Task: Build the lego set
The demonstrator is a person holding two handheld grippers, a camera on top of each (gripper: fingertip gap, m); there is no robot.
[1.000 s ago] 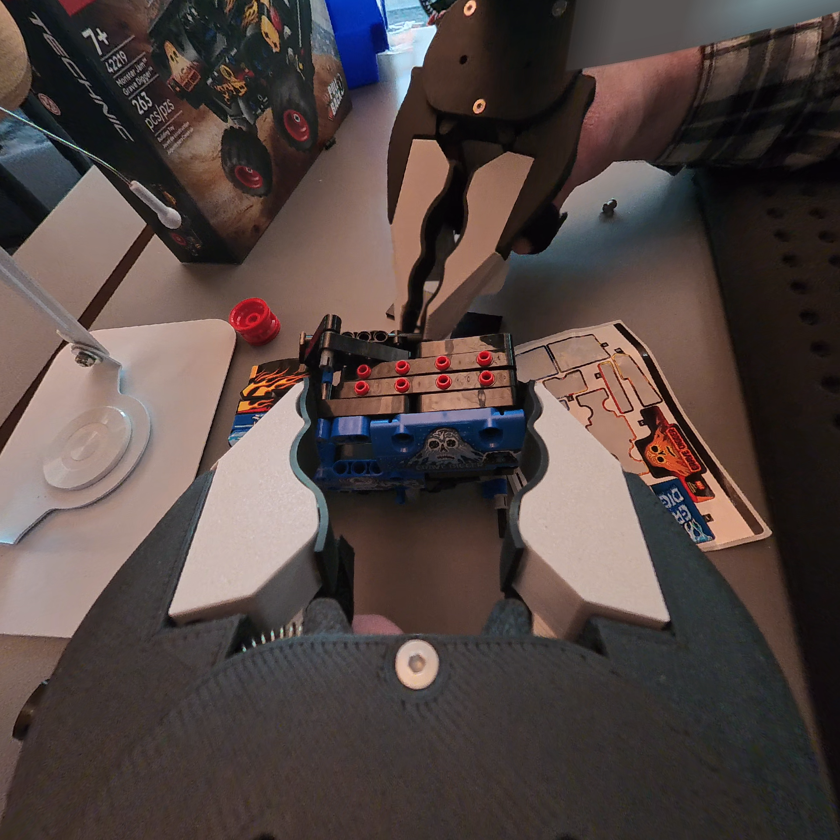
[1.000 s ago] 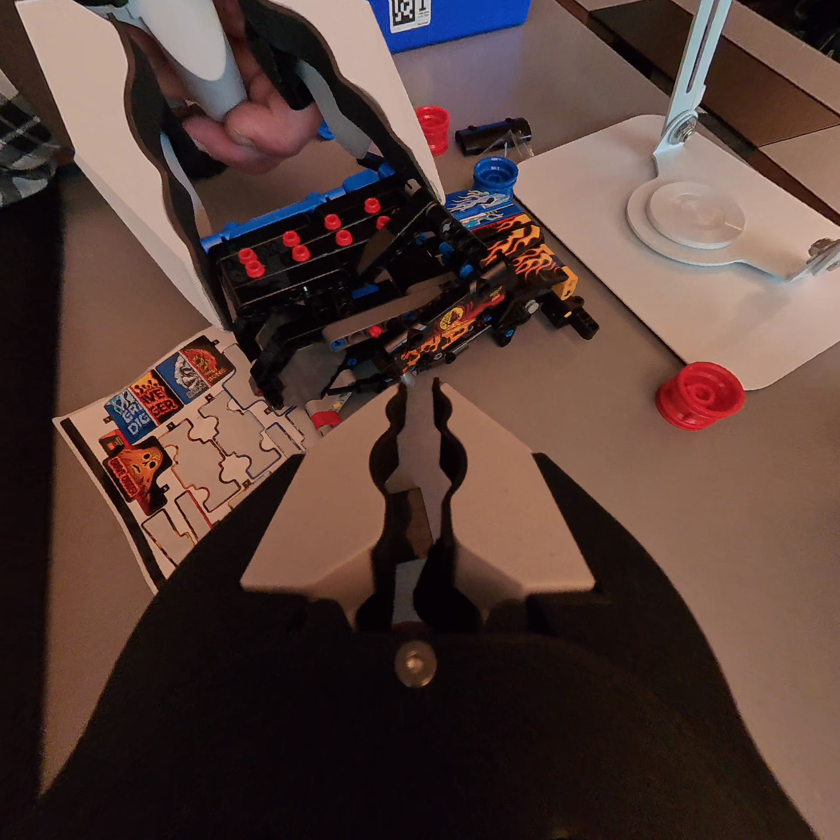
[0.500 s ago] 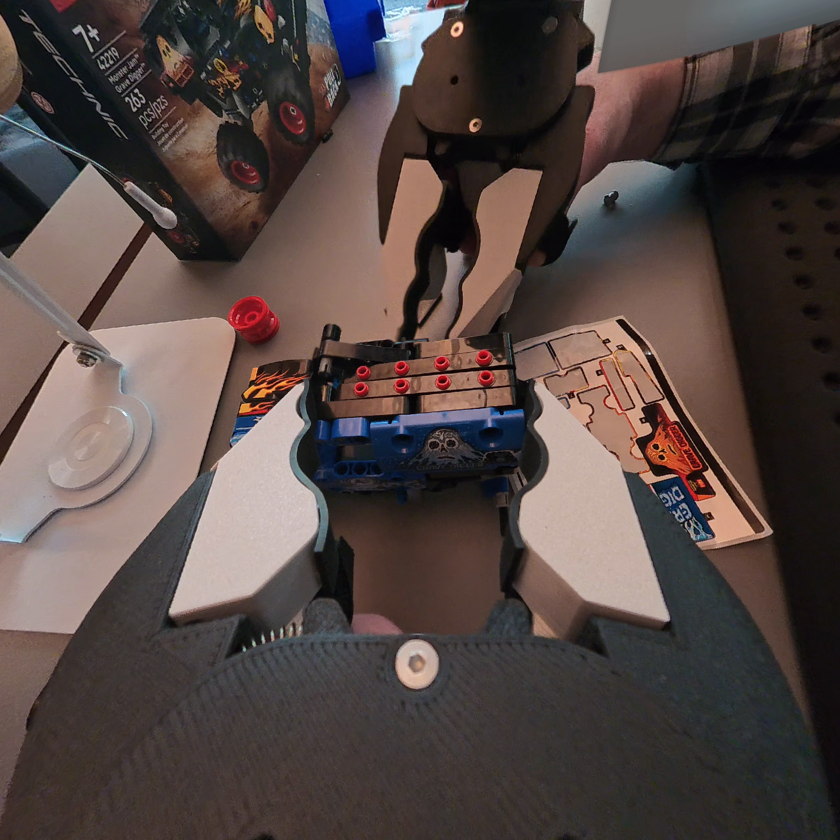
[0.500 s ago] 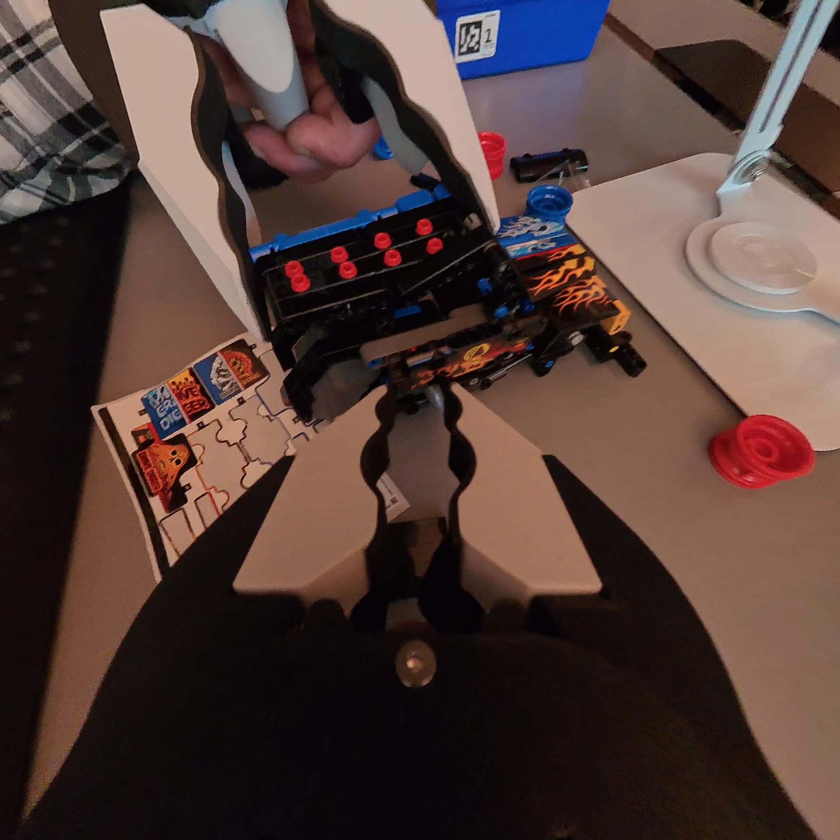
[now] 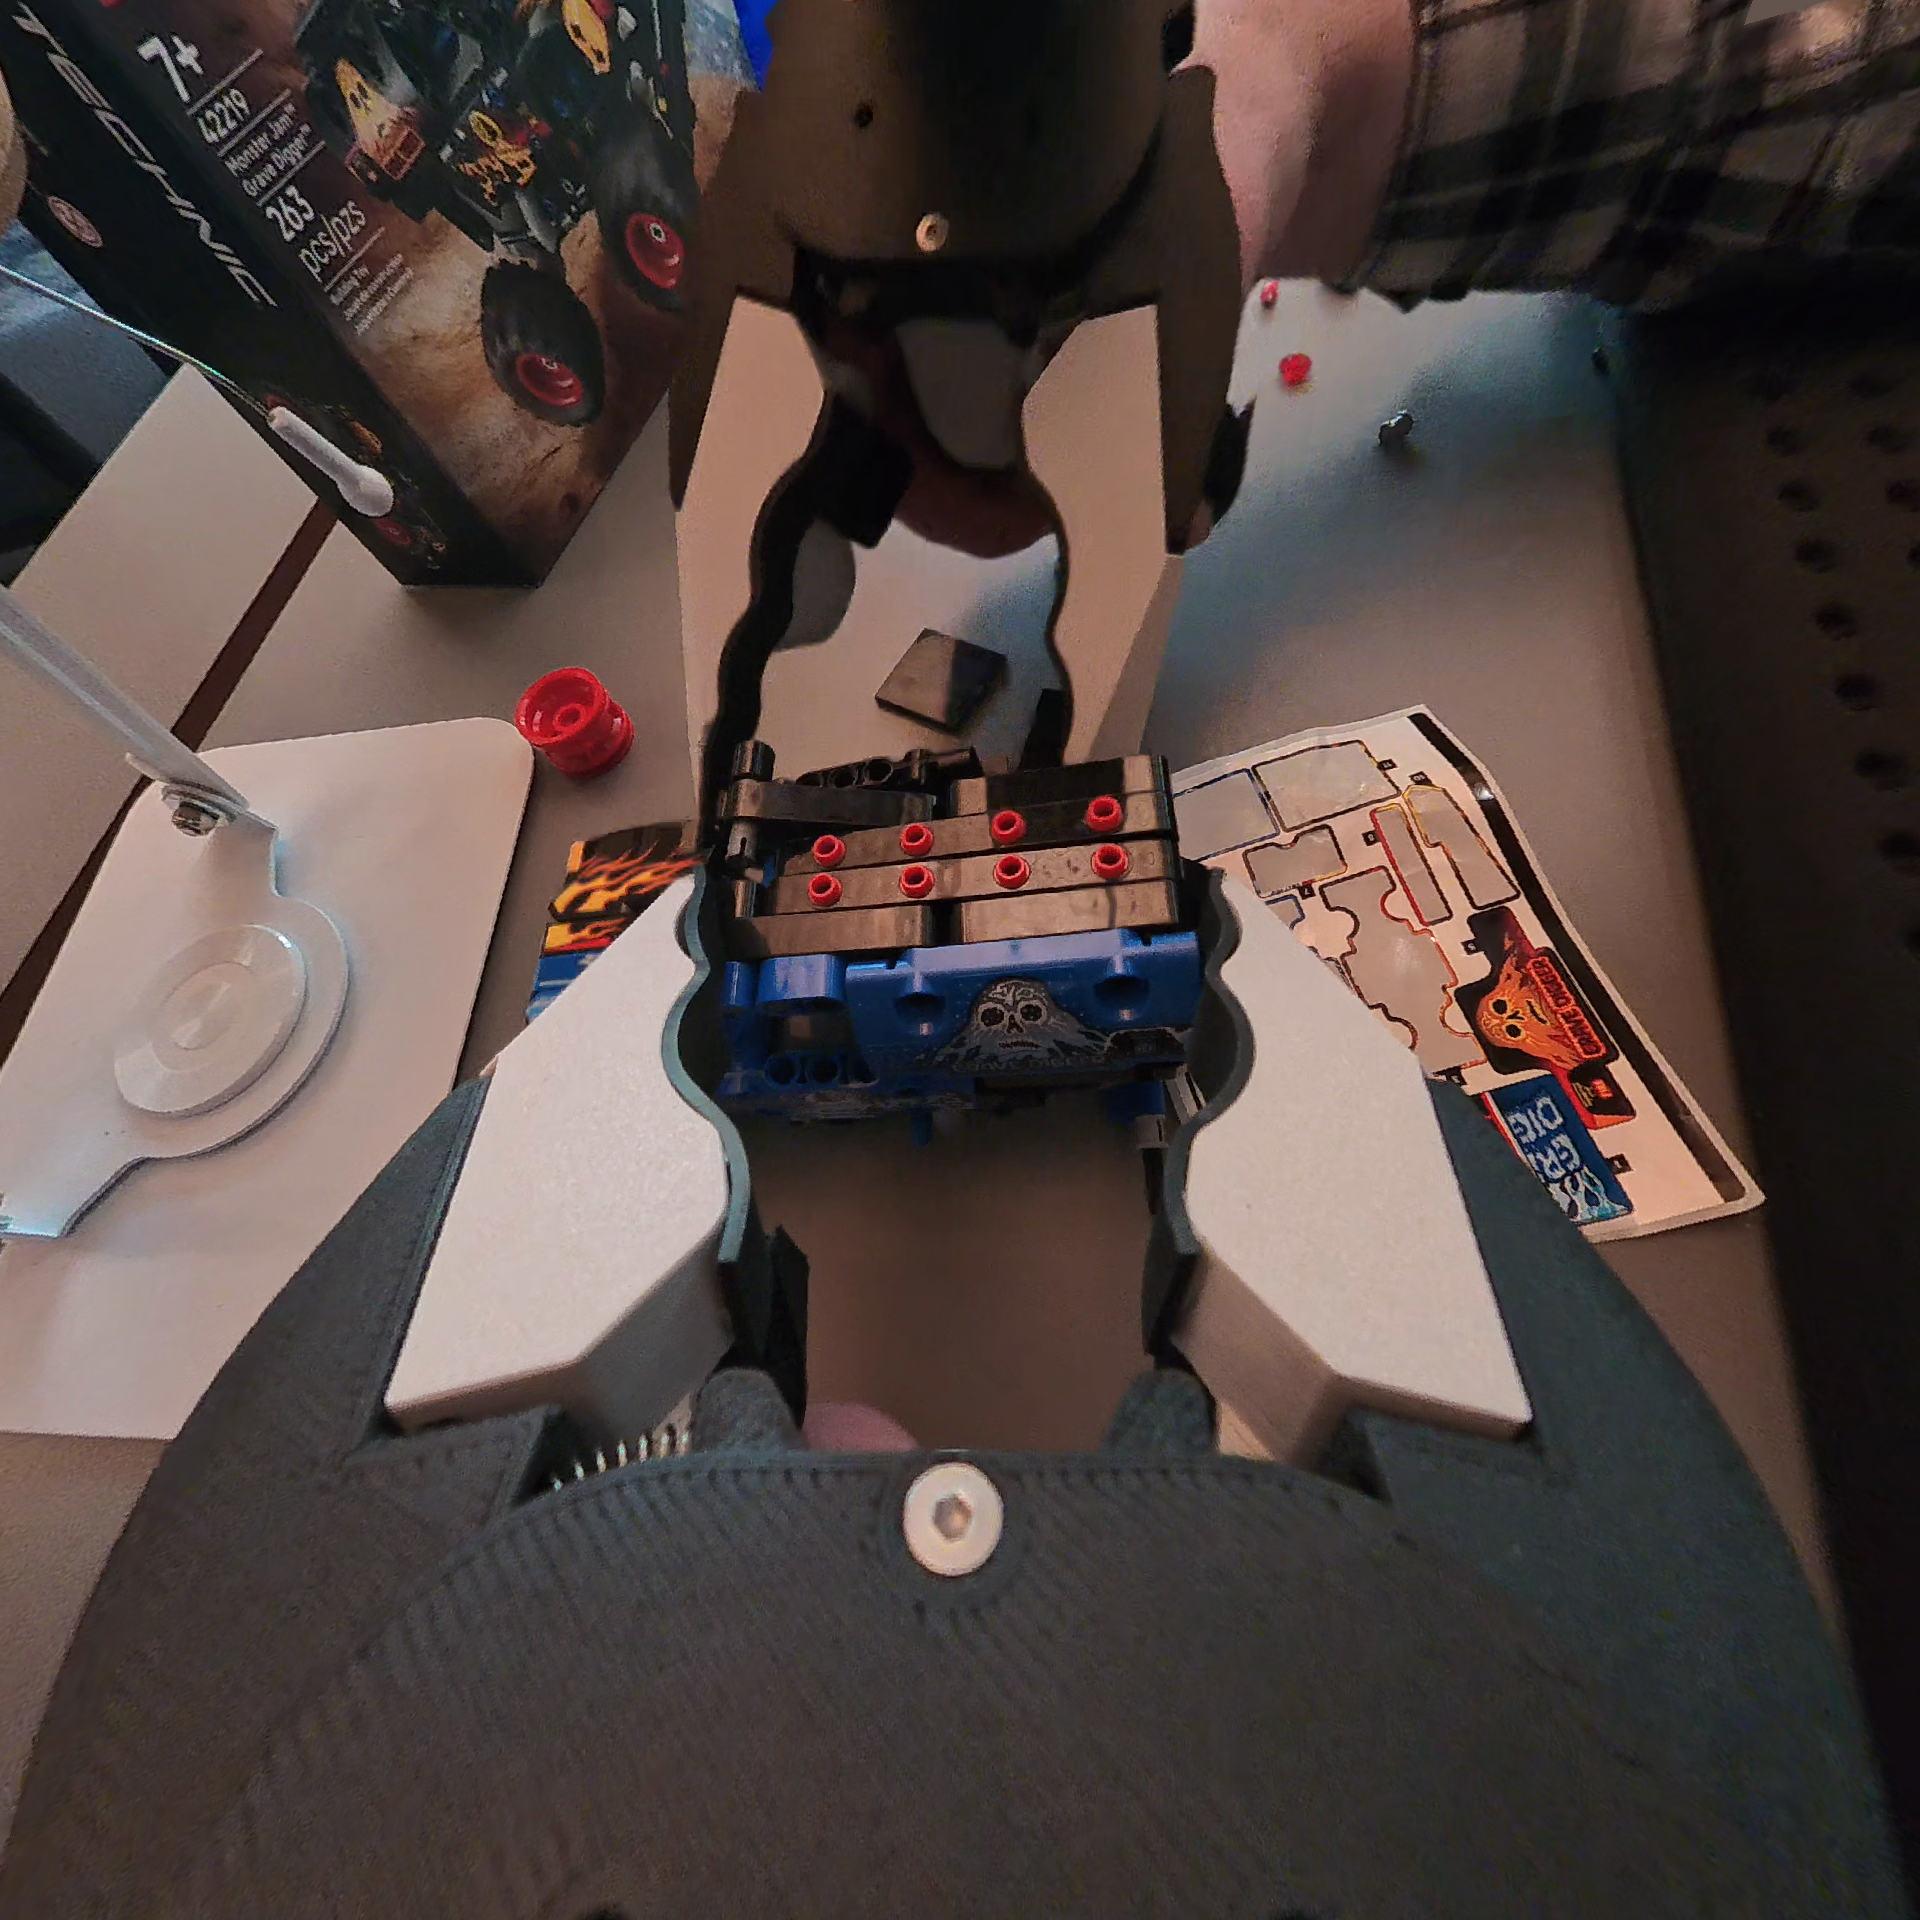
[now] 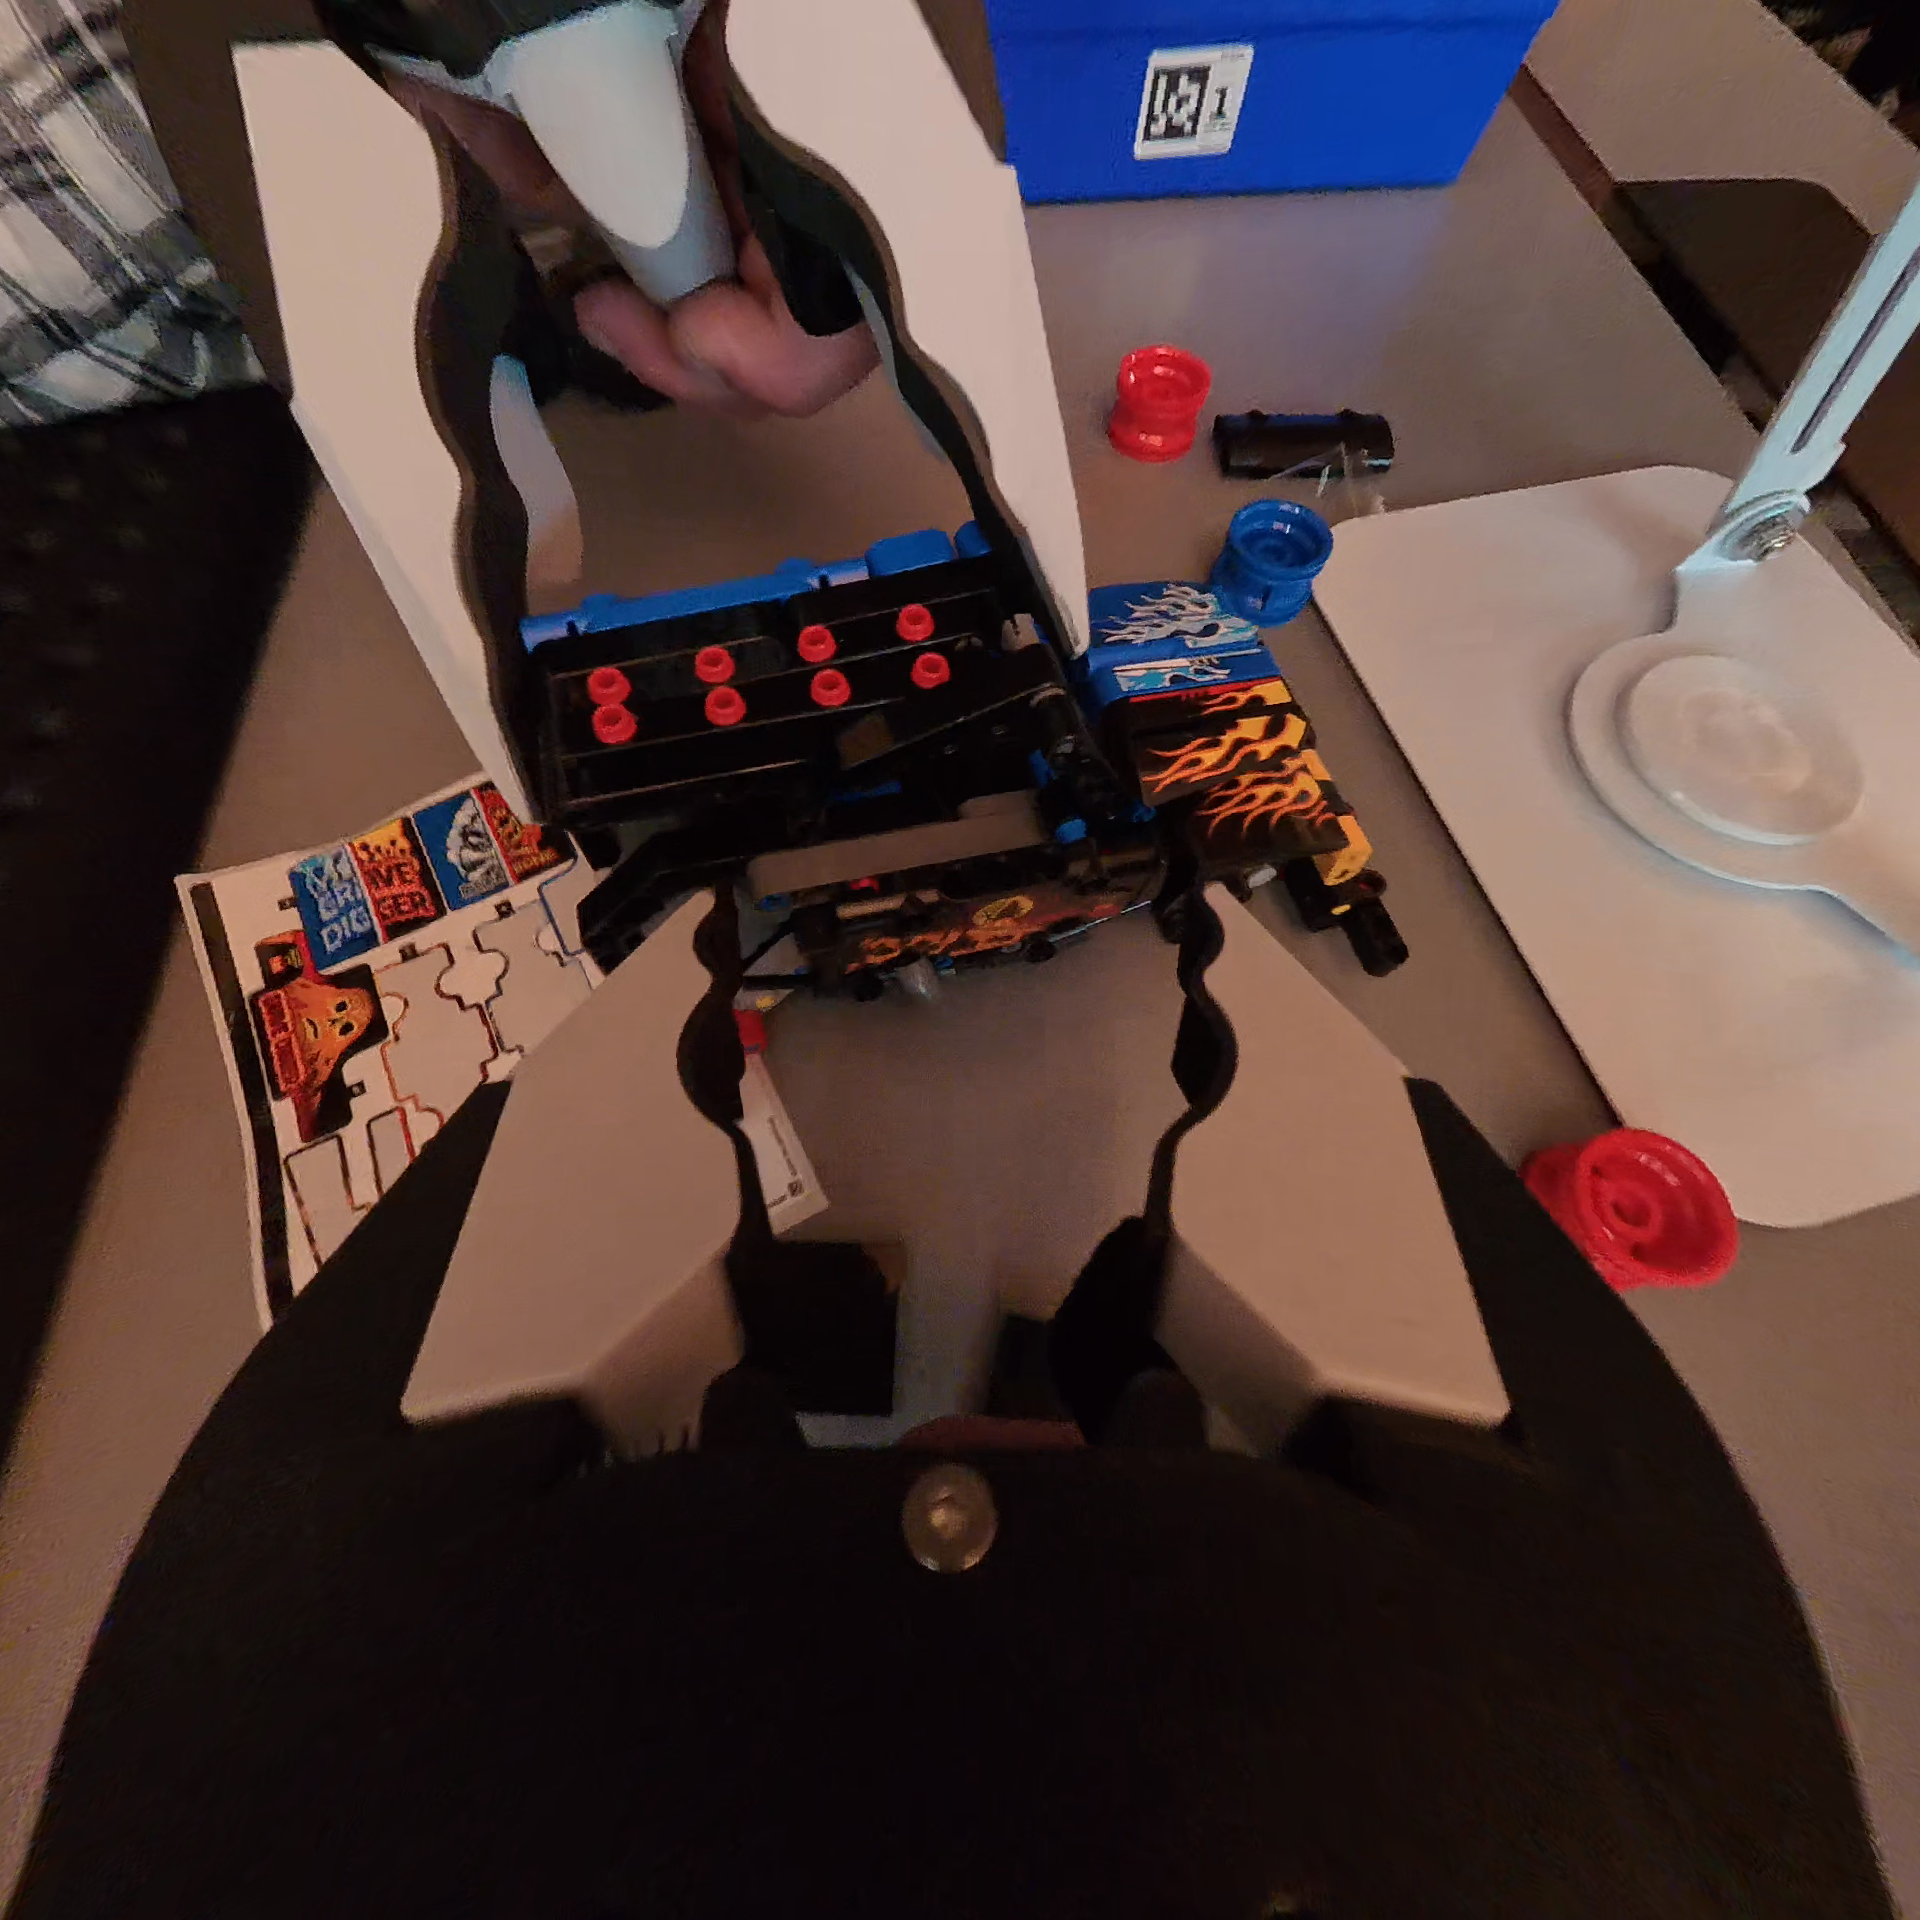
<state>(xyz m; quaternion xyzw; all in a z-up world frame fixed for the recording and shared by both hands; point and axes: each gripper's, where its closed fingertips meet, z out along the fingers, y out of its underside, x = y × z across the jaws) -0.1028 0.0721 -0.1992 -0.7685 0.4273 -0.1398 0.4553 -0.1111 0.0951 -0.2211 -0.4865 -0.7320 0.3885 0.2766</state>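
Grey table (image 5: 1351, 582) bears set box (image 5: 343, 260), sticker sheet (image 5: 1455, 935), lamp base (image 6: 1662, 831)

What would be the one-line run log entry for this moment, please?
left tongs: shut on truck body | right tongs: open, empty, at truck side | loose: red wheel hub, sticker sheet

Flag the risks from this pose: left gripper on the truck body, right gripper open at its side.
1. The left gripper clamps only the blue rear end of the truck body; a sideways push from the open right gripper could twist it loose.
2. The sticker sheet lies partly under the model and may get dragged.
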